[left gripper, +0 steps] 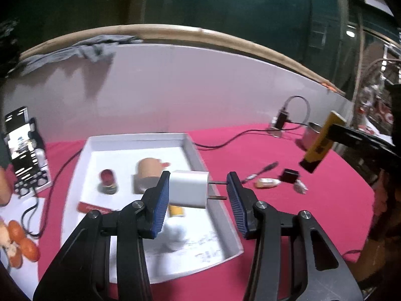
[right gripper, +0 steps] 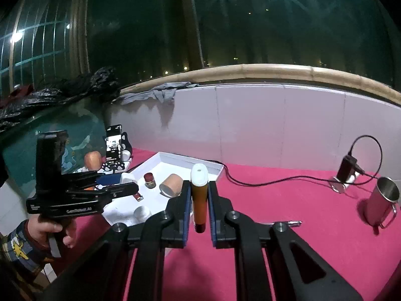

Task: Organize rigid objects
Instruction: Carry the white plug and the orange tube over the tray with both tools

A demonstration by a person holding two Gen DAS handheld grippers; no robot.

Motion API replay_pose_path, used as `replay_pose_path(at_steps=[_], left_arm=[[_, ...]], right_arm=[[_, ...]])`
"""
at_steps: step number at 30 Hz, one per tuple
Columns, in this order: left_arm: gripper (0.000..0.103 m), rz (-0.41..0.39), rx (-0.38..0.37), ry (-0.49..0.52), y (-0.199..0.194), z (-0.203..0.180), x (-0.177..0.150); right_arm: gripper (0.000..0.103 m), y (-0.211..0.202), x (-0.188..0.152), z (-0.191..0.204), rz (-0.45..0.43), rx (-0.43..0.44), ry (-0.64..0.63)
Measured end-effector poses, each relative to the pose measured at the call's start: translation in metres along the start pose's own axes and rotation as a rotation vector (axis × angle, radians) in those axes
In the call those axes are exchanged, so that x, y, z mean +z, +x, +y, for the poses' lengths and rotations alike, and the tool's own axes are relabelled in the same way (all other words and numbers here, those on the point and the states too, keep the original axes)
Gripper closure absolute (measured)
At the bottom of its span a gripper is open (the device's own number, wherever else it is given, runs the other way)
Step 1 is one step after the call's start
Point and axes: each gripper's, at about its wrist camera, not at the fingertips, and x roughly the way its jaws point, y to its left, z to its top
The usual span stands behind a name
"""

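Charger (left gripper: pixel 188 188): light, hard, slick; left gripper (left gripper: pixel 198 195) pinches body against prongs. Right gripper (right gripper: pixel 199 200) clamps stiff orange tube (right gripper: pixel 199 198) mid-body.

Count, both wrist views:
- white tray (left gripper: pixel 193 148): 1
- white plug adapter (left gripper: pixel 188 189): 1
- orange tube with white cap (right gripper: pixel 199 195): 1
- steel mug (right gripper: pixel 382 202): 1
- tan cup on its side (right gripper: pixel 171 185): 1
- small red-lidded jar (left gripper: pixel 108 180): 1
- pen (left gripper: pixel 260 171): 1
- phone on stand (left gripper: pixel 23 148): 1
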Motion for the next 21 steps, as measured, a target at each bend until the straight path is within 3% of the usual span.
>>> replay_pose_path(at_steps=[8,21], left_arm=[[0.058,0.010,0.104,-0.073,0.000,0.038,-0.008],[0.058,0.015,0.175,-0.145,0.000,0.075,-0.018]], right_arm=[[0.092,0.021,0.006,0.012,0.030,0.025,0.002],[0.092,0.051,0.016,0.034,0.081,0.059,-0.021]])
